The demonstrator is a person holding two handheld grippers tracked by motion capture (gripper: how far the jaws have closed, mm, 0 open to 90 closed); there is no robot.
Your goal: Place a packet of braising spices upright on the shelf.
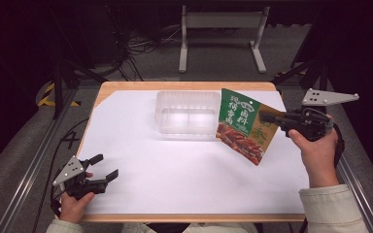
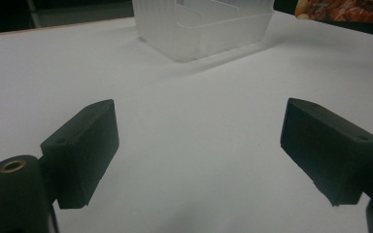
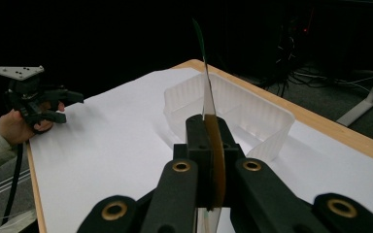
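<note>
While raised, right hand-held gripper (image 1: 264, 116) clamps snack pouch (image 1: 243, 125) edge.

Left gripper (image 1: 106, 167): resting low at the near left, jaws standing wide apart, nothing lying between them, gripped from behind by the left hand (image 1: 73, 204). Right gripper (image 1: 263, 116): being held raised at the far right, pointing left, jaws clamping flat together on a thin sheet-like edge, right hand (image 1: 315, 150) wrapping the body from behind, cuffed sleeve (image 1: 331, 208) trailing toward the near edge.
</note>
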